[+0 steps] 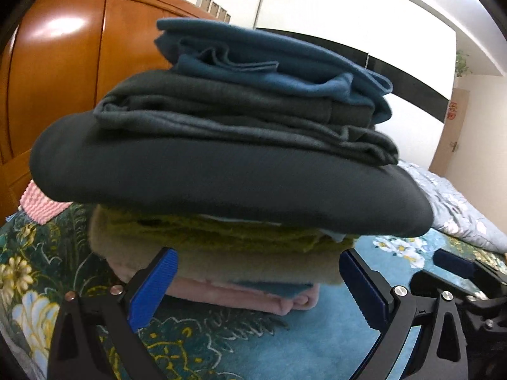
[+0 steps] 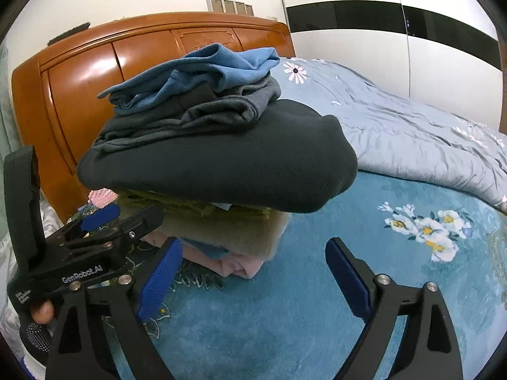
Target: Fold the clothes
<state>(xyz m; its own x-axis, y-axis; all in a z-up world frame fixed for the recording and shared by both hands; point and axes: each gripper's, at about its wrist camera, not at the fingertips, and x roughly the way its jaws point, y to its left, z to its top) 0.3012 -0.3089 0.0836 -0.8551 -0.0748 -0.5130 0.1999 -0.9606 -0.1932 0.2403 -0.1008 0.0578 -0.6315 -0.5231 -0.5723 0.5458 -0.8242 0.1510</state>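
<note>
Folded clothes stack overhanging blue bedspread, both tongs spread, empty.

A stack of folded clothes stands on the blue floral bedspread, in front of the wooden headboard. From the bedspread upward: a pink piece, a beige fleecy one, an olive-green knit, a thick black garment, a dark grey garment, and a blue top, rumpled.
</note>
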